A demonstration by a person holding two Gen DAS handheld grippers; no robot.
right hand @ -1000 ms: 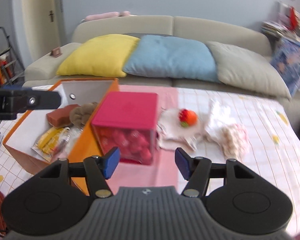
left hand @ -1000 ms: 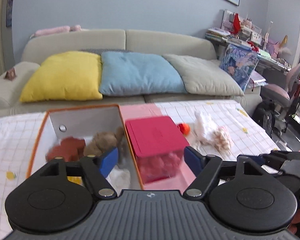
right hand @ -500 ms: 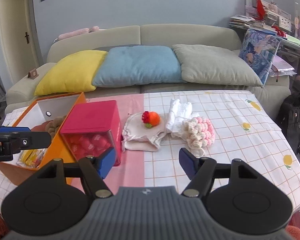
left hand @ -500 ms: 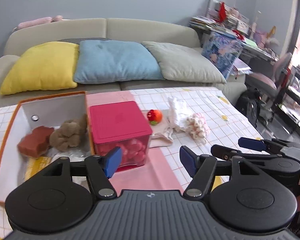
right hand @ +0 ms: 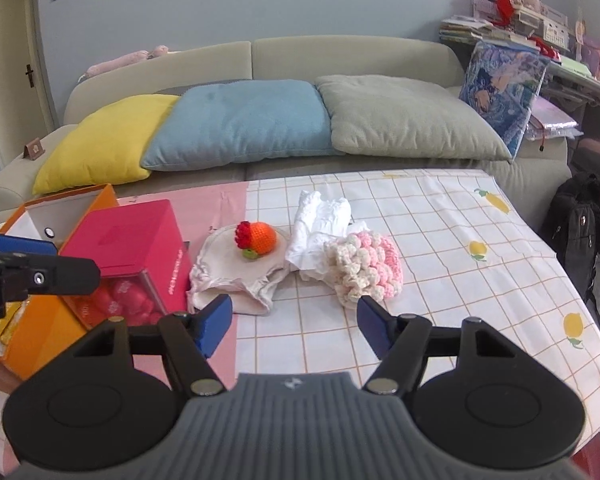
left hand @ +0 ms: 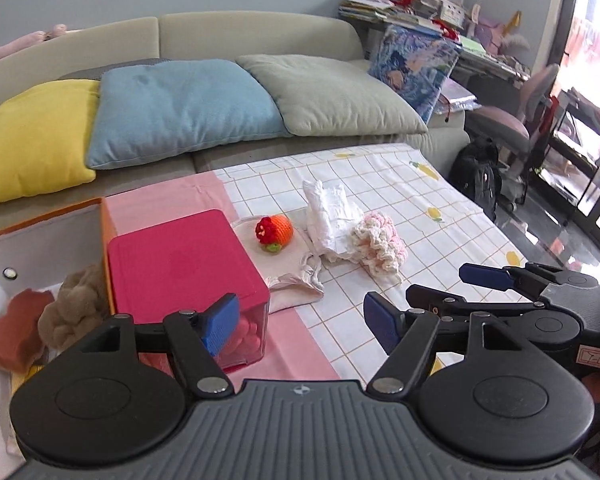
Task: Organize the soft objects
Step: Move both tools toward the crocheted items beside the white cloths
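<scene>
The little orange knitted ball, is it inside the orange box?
No, the orange knitted ball sits on a cream cloth on the table, outside the orange box.

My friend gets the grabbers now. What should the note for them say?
Left gripper: jaws open, have just opened a bit, nothing between them.
Right gripper: jaws open, empty, above the tablecloth.
In the orange box already: brown plush, reddish soft piece.
Pink-lidded box beside it holds red soft things.
Left on the table: crochet fruit lying on a cream cloth, white folded cloth, pink-and-cream crochet piece.
</scene>
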